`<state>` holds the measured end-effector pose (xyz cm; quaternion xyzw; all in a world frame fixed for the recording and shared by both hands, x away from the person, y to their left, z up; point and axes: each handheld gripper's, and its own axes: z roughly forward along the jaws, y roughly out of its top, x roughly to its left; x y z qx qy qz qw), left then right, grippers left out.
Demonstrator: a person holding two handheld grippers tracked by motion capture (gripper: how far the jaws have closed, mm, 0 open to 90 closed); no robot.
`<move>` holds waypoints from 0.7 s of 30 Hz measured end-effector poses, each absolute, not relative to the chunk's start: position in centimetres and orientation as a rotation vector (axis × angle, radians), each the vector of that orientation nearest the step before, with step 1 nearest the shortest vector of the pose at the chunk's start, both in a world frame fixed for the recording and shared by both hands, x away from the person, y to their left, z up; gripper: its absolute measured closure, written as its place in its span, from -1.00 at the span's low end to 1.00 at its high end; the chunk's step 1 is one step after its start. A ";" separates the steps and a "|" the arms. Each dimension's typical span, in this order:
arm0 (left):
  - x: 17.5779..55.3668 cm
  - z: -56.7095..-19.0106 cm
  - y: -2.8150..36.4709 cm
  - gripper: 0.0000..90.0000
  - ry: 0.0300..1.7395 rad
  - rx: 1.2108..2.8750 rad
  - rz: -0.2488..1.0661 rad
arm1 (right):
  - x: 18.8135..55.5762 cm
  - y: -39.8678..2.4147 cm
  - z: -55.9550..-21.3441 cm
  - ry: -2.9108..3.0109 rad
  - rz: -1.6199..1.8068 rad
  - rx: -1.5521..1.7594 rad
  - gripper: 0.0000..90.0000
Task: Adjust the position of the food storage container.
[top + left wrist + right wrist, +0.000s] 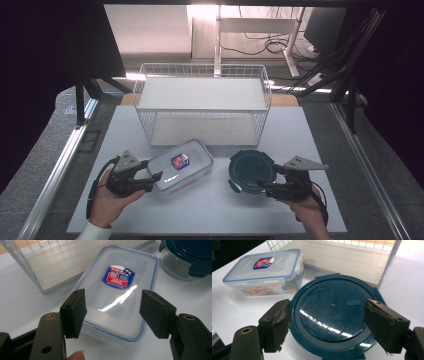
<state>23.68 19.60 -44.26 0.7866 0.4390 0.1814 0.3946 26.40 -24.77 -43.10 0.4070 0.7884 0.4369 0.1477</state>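
Plastic is what my left tool has to deal with first: its pads stand apart on either side of the near short end of the rectangular food container, not pressing it. No earlier picture to compare with, so I only say they are open around it. The container lies flat on the white surface, just left of the middle, its clear lid rimmed in blue with a red and blue label on top. I judge it light and a little springy; the smooth glossy lid will slide under rubber, so I would grip the side walls below the rim, across the short span, not the lid's edge or its latch flaps.

My right tool hovers at the near rim of the round container, its worn pads apart on both sides of the dark teal lid without touching it. In the left gripper view the body under that lid looks like clear glass, so I expect it heavy, stiff and breakable, and slick as well. The lid is wider than a snug bite; one of its clip tabs or the rim gives the surest hold, and I would lift it level and slowly.

Beyond both stands the white wire basket rack, open toward me, with a pale board as its lower shelf and another on top. The two containers rest just in front of it, near each other but apart.
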 end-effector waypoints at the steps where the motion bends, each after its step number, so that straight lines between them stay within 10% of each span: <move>1: 23.9 -44.2 19.6 -0.16 1.110 1.992 0.453 | 26.4 -24.6 -43.1 2.271 1.257 1.164 -0.52; 7: 26.2 -43.0 19.6 -0.07 1.095 1.984 0.428 | 26.7 -24.2 -43.1 2.289 1.254 1.143 -0.51; 21: 33.1 -43.2 17.7 0.85 1.066 2.104 0.344 | 26.7 -24.1 -43.0 2.286 1.245 1.135 -0.51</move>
